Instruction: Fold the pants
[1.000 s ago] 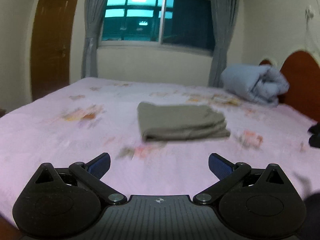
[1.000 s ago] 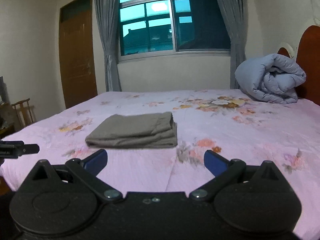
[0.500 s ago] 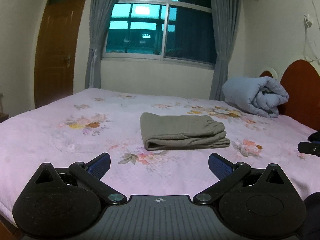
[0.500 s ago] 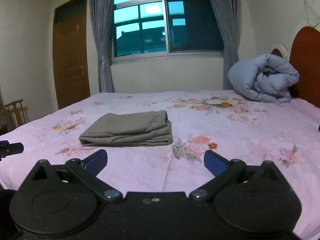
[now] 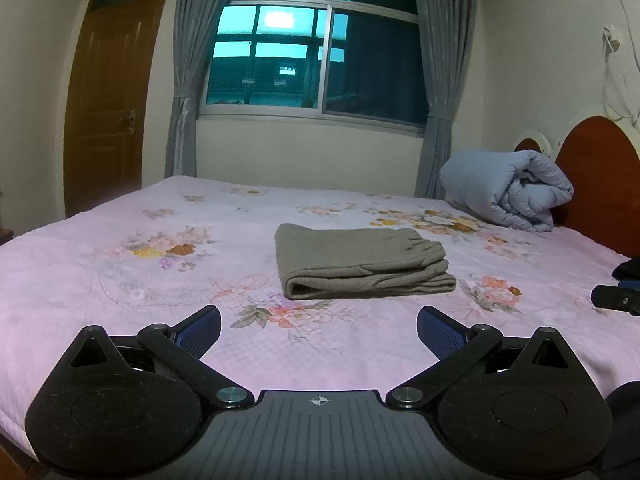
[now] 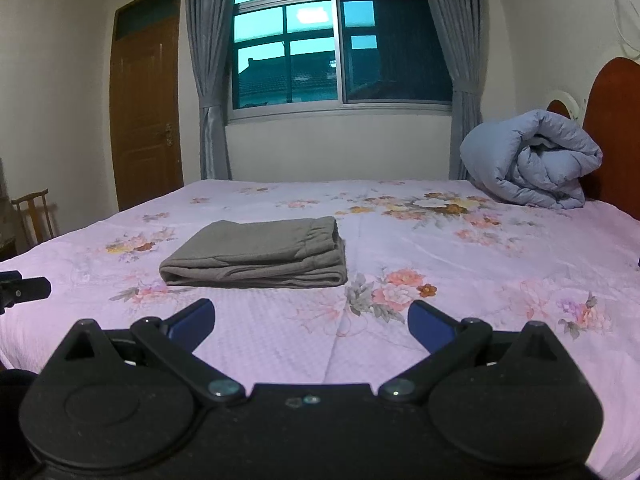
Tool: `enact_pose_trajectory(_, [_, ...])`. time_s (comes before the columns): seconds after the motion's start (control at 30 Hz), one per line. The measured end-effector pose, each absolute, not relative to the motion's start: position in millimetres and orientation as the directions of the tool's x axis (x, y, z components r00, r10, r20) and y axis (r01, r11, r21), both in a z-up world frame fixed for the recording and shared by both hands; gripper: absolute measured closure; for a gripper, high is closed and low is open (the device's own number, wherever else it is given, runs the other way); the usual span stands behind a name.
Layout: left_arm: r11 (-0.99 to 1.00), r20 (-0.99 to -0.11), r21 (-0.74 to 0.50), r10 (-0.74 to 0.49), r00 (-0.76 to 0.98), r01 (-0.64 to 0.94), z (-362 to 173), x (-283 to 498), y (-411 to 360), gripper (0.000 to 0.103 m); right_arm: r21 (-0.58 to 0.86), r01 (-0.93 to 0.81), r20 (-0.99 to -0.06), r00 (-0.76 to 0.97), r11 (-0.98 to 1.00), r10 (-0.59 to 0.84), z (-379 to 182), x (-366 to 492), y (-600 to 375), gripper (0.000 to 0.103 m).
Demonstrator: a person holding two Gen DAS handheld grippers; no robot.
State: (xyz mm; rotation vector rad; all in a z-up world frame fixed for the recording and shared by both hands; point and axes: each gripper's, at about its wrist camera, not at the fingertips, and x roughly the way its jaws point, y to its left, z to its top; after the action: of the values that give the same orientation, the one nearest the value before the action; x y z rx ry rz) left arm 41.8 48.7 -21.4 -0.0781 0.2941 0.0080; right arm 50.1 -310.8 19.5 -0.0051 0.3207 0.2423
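Both the left tool (image 5: pixel 319 322) and the right tool (image 6: pixel 311 316) have been drawn back, spread wide and empty, from the folded grey pants (image 5: pixel 360 262) left mid-bed (image 5: pixel 80 264), so folding seems finished.

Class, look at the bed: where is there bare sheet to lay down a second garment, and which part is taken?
Free: the sheet between the folded pants and the rolled quilt, and the strip left of the pants. Crowded: the headboard corner, where the quilt lies.
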Motion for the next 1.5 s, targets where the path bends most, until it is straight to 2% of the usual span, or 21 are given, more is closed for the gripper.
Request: enact_pose_trajectory(1.5, [0.999, -0.296, -0.054, -0.019, 0.955, 0.003, -22, 43, 45, 0.000, 0.039, -0.242, -0.325, 0.914, 0.969, 0.242, 22, 49, -319, 0.006])
